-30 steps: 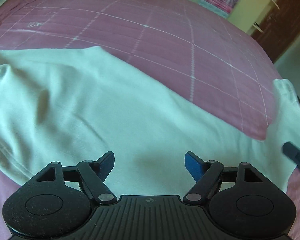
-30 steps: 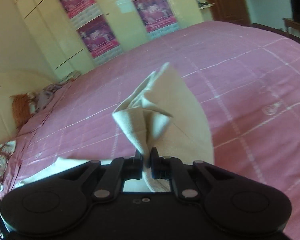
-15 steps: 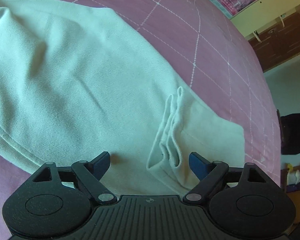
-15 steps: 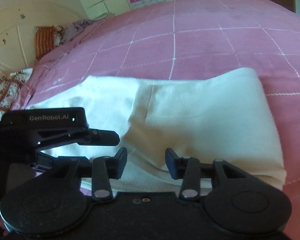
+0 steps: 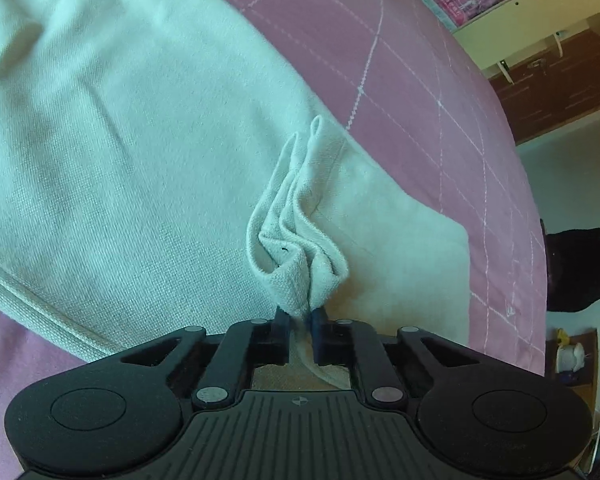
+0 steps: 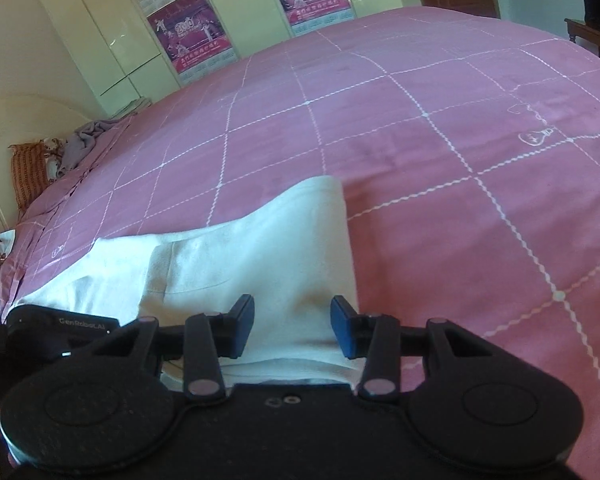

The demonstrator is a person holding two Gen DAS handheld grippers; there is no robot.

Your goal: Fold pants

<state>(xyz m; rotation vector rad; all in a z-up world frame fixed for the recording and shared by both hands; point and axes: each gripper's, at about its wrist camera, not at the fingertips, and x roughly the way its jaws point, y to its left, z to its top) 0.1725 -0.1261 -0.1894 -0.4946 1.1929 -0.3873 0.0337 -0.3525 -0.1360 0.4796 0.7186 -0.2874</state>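
Cream-white pants [image 5: 132,152] lie on a pink checked bed [image 5: 412,92], one end folded back over the rest. My left gripper [image 5: 300,320] is shut on a bunched hem edge of the pants [image 5: 296,240], pinching the gathered folds. In the right wrist view the folded pants [image 6: 260,256] lie flat just ahead of my right gripper [image 6: 292,328], which is open and empty above the cloth. The left gripper's body [image 6: 72,328] shows at the lower left of that view.
The pink bedspread [image 6: 440,140] stretches far ahead and to the right. Cream wardrobes with posters [image 6: 188,32] stand behind the bed. Pillows and bundled cloth [image 6: 52,156] lie at the bed's far left. A dark object [image 5: 576,268] sits beyond the bed's right edge.
My left gripper moved up to the folded hem and shut on it. My right gripper let go of the pants, laid them down folded and opened wide.
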